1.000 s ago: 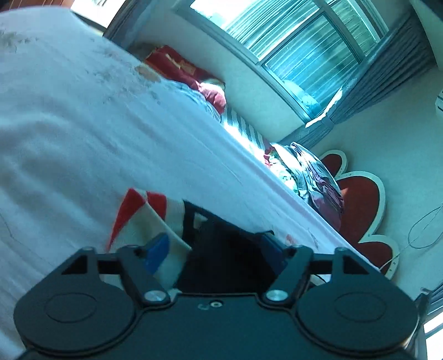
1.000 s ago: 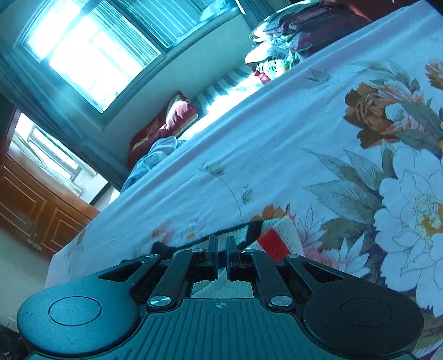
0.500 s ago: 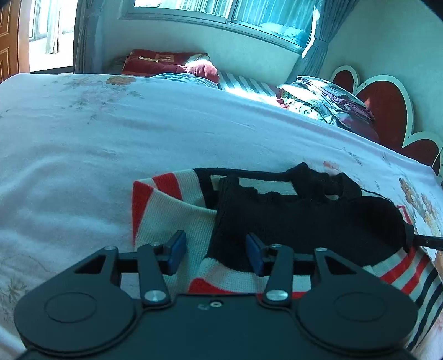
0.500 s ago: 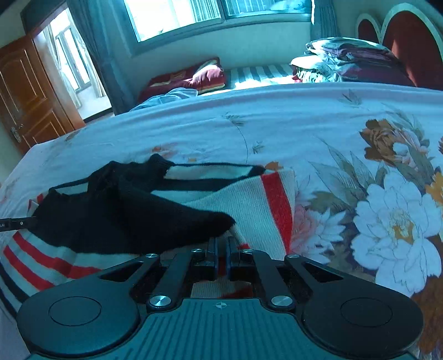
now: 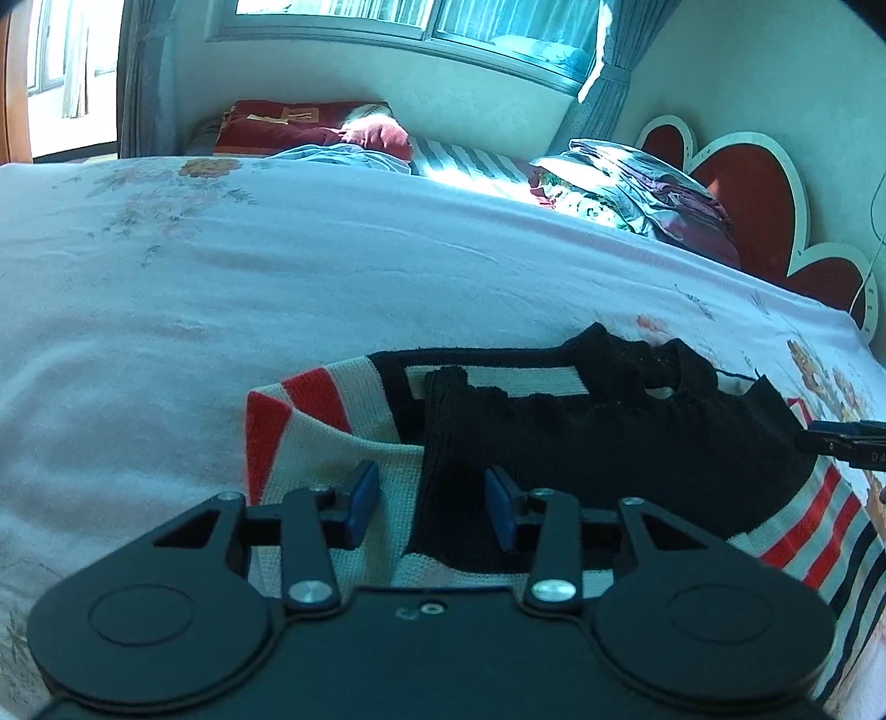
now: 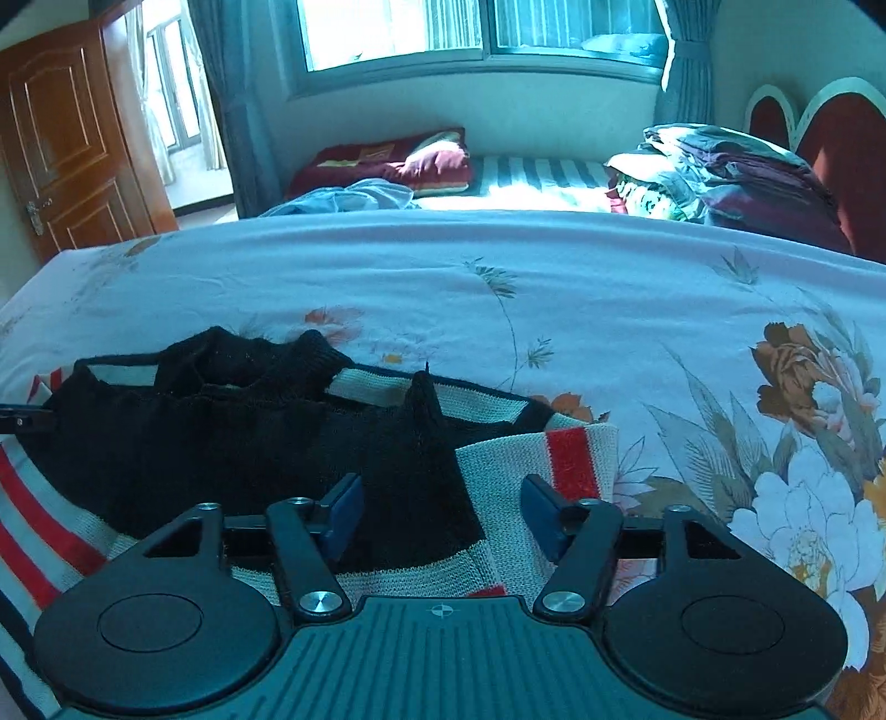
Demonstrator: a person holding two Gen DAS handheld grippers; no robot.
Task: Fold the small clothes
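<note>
A small knitted sweater [image 5: 581, 443] lies flat on the bed [image 5: 332, 266], near the edge closest to both cameras; its ribbed black body and collar are folded over a cream knit with red and dark navy stripes, and one striped sleeve end [image 6: 554, 459] lies turned back toward the headboard side. The left gripper [image 5: 432, 498] hangs just above the garment with its blue-padded fingers [image 5: 362, 493] spread apart and nothing between them. The right gripper [image 6: 440, 512] is likewise released, its jaws wide over the border of black and cream knit. The bed carries a smooth pale sheet printed with large flowers [image 6: 803, 515]. Along the far edge sit a dark red pillow [image 6: 387, 160], a crumpled light blue cloth [image 6: 343, 199], a striped mattress cover [image 6: 531, 171] and a stack of folded bedding [image 6: 720, 177]. A heart-shaped red headboard [image 5: 764, 210], a curtained window [image 6: 476, 27] and a wooden door [image 6: 72, 138] surround the bed.
</note>
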